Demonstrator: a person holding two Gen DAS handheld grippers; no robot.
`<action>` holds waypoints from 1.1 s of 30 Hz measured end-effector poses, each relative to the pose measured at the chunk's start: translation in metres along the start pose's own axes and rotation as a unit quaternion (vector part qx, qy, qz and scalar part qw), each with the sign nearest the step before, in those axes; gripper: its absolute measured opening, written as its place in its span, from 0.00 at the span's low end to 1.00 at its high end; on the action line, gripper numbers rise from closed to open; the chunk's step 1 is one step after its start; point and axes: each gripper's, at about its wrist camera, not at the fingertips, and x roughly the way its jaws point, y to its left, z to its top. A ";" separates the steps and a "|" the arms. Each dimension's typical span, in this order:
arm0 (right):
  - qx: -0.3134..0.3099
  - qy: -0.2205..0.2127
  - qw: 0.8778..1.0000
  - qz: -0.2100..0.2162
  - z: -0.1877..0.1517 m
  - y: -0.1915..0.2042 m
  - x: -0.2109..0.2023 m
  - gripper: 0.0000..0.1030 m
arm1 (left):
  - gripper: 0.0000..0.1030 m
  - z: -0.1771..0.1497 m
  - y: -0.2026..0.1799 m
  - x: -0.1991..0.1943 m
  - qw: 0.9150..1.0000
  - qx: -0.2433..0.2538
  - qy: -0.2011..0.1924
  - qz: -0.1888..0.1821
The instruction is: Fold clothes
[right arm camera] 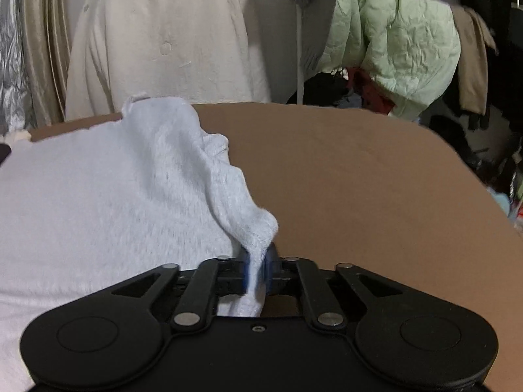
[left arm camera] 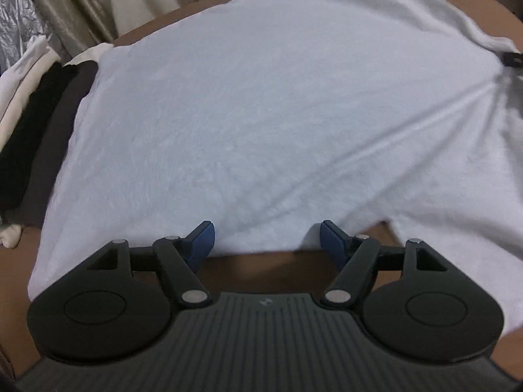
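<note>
The left view alone shows the white garment (left arm camera: pixel 261 114) spread over the brown tabletop (left arm camera: pixel 268 268), its near hem between the left gripper's (left arm camera: pixel 266 240) wide fingers, dark clothes (left arm camera: pixel 26 137) alongside, while the right view shows the right gripper (right arm camera: pixel 258 274) pinching a raised corner, hanging coats (right arm camera: pixel 163 32) behind.

The white garment (left arm camera: pixel 261 114) covers most of the counter (right arm camera: pixel 359 170), and both pictures cut it off at their edges. In the right wrist view the pads of the right tool (right arm camera: pixel 258 272) are blurred behind the pinched cloth. The dark clothes (left arm camera: pixel 29 137) at the left are cropped.
</note>
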 end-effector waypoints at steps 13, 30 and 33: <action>0.106 0.185 0.940 0.265 -0.050 -0.013 -0.057 0.50 | 0.78 -0.016 -0.026 0.001 0.976 -0.056 0.057 -0.204; -0.008 0.070 0.983 0.172 -0.094 0.016 -0.118 0.02 | 0.05 -0.049 -0.039 -0.025 0.976 -0.007 0.043 -0.214; 0.018 0.085 0.979 0.182 -0.110 0.011 -0.102 0.03 | 0.06 -0.054 -0.050 -0.016 0.981 0.014 0.050 -0.185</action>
